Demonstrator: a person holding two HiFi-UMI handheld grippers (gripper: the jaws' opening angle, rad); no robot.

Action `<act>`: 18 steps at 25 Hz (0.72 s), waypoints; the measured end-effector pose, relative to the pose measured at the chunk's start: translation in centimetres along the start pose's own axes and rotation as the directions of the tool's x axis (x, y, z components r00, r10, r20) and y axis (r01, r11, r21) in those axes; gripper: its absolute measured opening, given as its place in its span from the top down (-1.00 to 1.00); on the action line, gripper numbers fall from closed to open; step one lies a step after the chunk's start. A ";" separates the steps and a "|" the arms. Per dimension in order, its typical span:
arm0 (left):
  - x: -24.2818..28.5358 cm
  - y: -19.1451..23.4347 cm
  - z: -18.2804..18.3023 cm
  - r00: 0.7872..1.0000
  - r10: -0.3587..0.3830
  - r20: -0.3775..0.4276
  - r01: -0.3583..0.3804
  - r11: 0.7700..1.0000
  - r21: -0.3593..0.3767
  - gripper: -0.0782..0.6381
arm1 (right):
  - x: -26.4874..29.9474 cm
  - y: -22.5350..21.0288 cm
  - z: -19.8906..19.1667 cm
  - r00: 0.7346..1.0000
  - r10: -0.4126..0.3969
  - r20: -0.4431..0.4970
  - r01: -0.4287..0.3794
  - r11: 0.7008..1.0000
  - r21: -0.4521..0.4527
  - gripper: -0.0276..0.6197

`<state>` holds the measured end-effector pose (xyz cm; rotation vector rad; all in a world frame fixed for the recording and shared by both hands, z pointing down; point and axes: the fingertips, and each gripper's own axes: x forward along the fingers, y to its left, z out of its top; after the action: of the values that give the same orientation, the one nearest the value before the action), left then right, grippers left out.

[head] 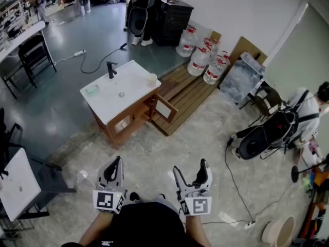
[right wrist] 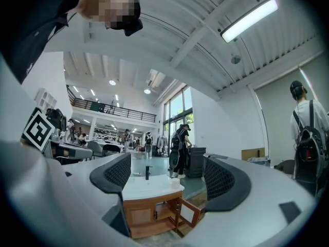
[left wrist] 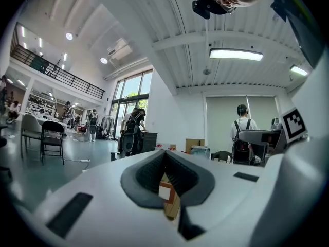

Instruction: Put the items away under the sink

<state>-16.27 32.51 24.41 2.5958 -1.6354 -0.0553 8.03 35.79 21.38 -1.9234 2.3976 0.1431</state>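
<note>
The sink cabinet (head: 105,106) has a white top and a wooden body and stands on the floor well ahead of me. On its top are a black faucet (head: 110,68), a pale cup (head: 151,78) at the right corner and a small green item (head: 92,90). Its right door (head: 165,108) hangs open. My left gripper (head: 116,163) points up and forward, shut on nothing; in the left gripper view its pads (left wrist: 177,171) meet. My right gripper (head: 191,168) is open and empty. The right gripper view frames the cabinet (right wrist: 139,210), faucet (right wrist: 147,172), cup (right wrist: 175,181) and open door (right wrist: 189,211) between the jaws.
A wooden pallet (head: 187,94) lies right of the cabinet, with water bottles (head: 205,58) behind it. A person with a backpack (head: 306,109) and a black bag (head: 262,138) are at the right. A cable (head: 234,181) crosses the floor. A white table (head: 18,181) stands at the left.
</note>
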 end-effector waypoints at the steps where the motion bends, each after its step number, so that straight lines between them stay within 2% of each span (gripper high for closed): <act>1: -0.2 0.4 -0.2 1.000 0.000 -0.004 0.000 1.000 -0.002 0.76 | 0.1 0.4 0.0 1.000 -0.002 0.000 0.002 1.000 -0.002 -0.41; 10: 0.1 2.8 -0.9 1.000 0.011 -0.019 -0.011 1.000 -0.026 0.76 | 2.1 1.8 -0.9 1.000 0.004 -0.013 -0.004 1.000 0.005 -0.41; 18: 4.3 4.8 -1.7 0.998 0.044 -0.032 -0.045 0.999 -0.023 0.76 | 7.4 -0.1 -2.6 1.000 0.021 -0.014 -0.021 1.000 0.017 -0.41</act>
<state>-18.57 26.67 26.55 2.5281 -1.6710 -0.0310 6.53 28.33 23.17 -1.8998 2.4206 0.1104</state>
